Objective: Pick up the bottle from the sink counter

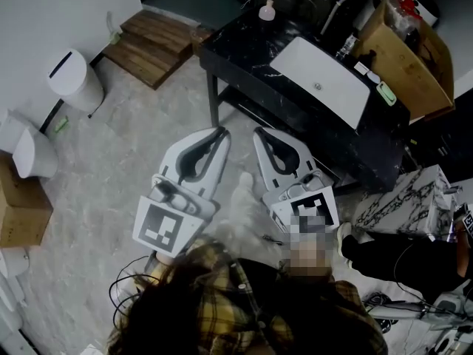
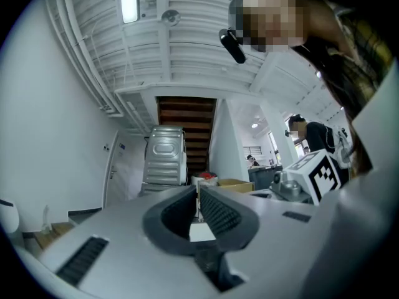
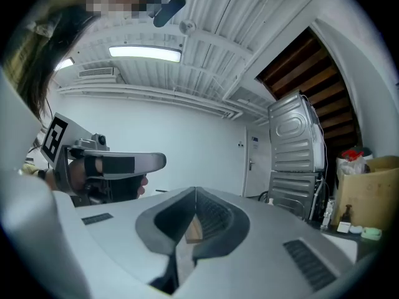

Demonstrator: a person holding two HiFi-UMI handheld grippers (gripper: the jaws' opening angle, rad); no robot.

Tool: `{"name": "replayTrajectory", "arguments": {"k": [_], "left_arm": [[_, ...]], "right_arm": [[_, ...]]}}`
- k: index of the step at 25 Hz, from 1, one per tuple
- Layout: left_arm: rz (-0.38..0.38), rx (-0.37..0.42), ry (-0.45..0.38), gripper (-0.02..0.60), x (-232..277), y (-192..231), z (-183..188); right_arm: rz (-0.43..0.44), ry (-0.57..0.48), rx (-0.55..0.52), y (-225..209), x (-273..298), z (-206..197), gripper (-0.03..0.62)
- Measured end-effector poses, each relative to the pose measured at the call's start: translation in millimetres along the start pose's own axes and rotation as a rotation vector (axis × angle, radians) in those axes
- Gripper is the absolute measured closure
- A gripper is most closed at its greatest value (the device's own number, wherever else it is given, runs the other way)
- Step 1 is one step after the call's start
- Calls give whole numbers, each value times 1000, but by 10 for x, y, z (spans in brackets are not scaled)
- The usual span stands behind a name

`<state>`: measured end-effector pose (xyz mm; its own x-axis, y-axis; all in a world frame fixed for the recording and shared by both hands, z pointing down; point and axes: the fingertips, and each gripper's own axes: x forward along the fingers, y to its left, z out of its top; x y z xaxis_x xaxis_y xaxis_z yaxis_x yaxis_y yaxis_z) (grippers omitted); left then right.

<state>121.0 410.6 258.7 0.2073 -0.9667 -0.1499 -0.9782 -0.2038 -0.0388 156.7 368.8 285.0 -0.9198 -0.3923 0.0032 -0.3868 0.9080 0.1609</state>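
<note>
A small pale bottle (image 1: 267, 10) with a round cap stands on the far left corner of the black marble sink counter (image 1: 244, 46). The counter holds a white rectangular basin (image 1: 321, 80). A darker small bottle (image 1: 345, 46) stands behind the basin and shows again in the right gripper view (image 3: 346, 215). My left gripper (image 1: 219, 132) and right gripper (image 1: 259, 133) hover side by side over the floor, short of the counter's front edge. Both point toward the counter. Each has its jaws together with nothing between them, as the left gripper (image 2: 198, 195) and right gripper (image 3: 195, 195) views show.
A cardboard box (image 1: 403, 50) sits at the counter's right end. A marble-patterned block (image 1: 403, 202) lies on the floor at the right. A wooden platform (image 1: 151, 44) and a white bin (image 1: 74, 80) are at the left. A metal appliance (image 2: 165, 154) stands behind.
</note>
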Motion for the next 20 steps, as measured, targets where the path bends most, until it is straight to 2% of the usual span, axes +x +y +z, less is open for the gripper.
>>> {"name": "replayTrajectory", "arguments": {"k": [6,20], "left_arm": [[26,8,-4,551,475,405,-54],[42,17,-4,551,2009,1017,-96]], "right_arm": [[24,-10,-9,-392,462,-5,577],[34,-13,-13,-1785,1317,-3,577]]}}
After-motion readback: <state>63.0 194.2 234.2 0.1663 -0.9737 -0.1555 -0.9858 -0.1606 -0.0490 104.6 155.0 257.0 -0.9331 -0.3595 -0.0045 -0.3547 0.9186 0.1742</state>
